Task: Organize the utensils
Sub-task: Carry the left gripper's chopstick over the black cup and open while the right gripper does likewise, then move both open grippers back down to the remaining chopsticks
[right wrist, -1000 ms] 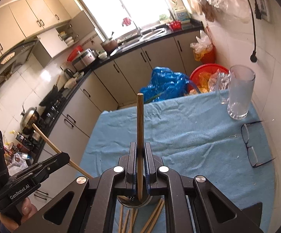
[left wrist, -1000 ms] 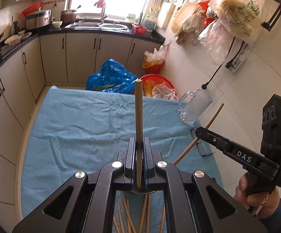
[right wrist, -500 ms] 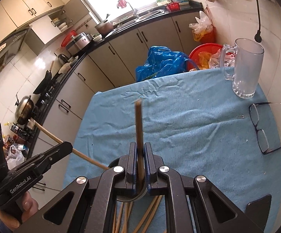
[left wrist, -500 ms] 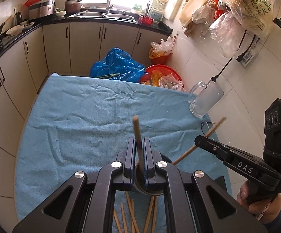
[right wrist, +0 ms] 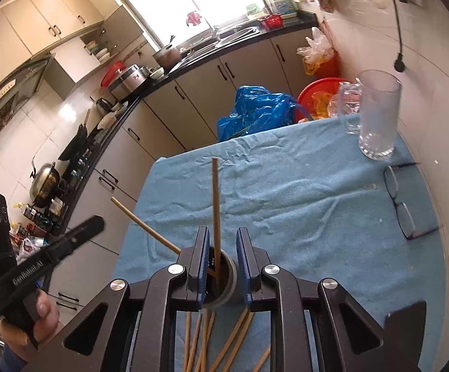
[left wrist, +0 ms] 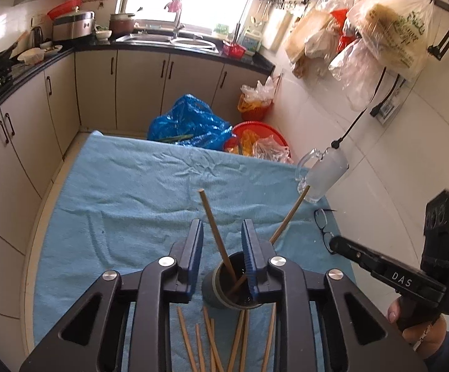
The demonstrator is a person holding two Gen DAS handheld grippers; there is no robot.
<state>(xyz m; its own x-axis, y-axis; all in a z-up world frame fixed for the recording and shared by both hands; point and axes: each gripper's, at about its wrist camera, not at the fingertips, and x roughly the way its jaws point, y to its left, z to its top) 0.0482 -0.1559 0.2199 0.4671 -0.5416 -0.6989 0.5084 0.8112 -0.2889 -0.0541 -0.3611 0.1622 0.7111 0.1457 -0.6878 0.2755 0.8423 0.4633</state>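
A dark cup stands on the blue cloth with two wooden chopsticks in it. In the left wrist view, one chopstick rises free between the jaws of my left gripper, which are opening. The second chopstick leans right. In the right wrist view, my right gripper is also opening around an upright chopstick in the cup, pads clear of it. The other chopstick leans left. Several loose chopsticks lie near the front edge.
A glass mug and a pair of eyeglasses sit at the cloth's right side by the tiled wall. A blue bag and a red basin lie beyond the far edge. Kitchen cabinets run along the left.
Both grippers came down over the cup with a chopstick each, then their jaws parted. The chopsticks now stand loose in the cup, leaning apart.
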